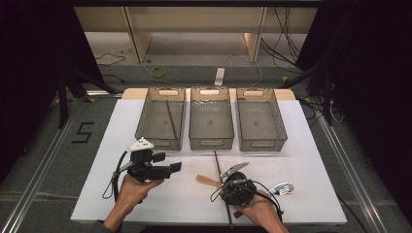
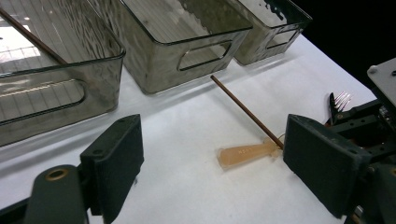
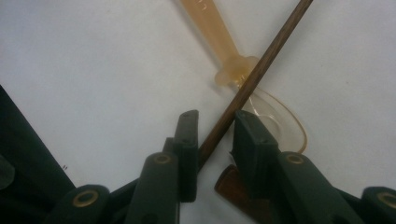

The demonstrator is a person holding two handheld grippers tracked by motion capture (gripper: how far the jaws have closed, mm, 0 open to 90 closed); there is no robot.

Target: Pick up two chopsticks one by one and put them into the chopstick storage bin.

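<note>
A: From the high view, what lies on the white surface [image 1: 301, 145]?

B: Three grey bins stand in a row at the far side. The left bin [image 1: 161, 118] holds a dark chopstick [image 1: 171, 120]; the middle bin [image 1: 210, 118] and the right bin [image 1: 260, 119] look bare inside. Nearer the person, a second chopstick [image 1: 219, 171] lies pointing toward the bins, with a tan spoon [image 1: 206, 180] beside it and a fork [image 1: 283, 188] off to the right.

A: And the tongs?

B: The left tongs [image 1: 175, 167] hover over the surface, well apart from the spoon. The left gripper view shows them [image 2: 212, 170] spread wide with nothing between the jaws, the spoon [image 2: 245, 153] and chopstick [image 2: 245, 109] lying ahead.

A: The high view hides the right tongs' tips under the hand.

B: The right gripper view fills that in. The right tongs [image 3: 214, 140] are narrow, one jaw either side of the chopstick [image 3: 254, 72], though whether the pads touch it cannot be told. The chopstick crosses over the spoon [image 3: 219, 35] at the neck, and the spoon's clear bowl sits just beside the right jaw. A brown object beneath the jaws is too blurred to name.
</note>
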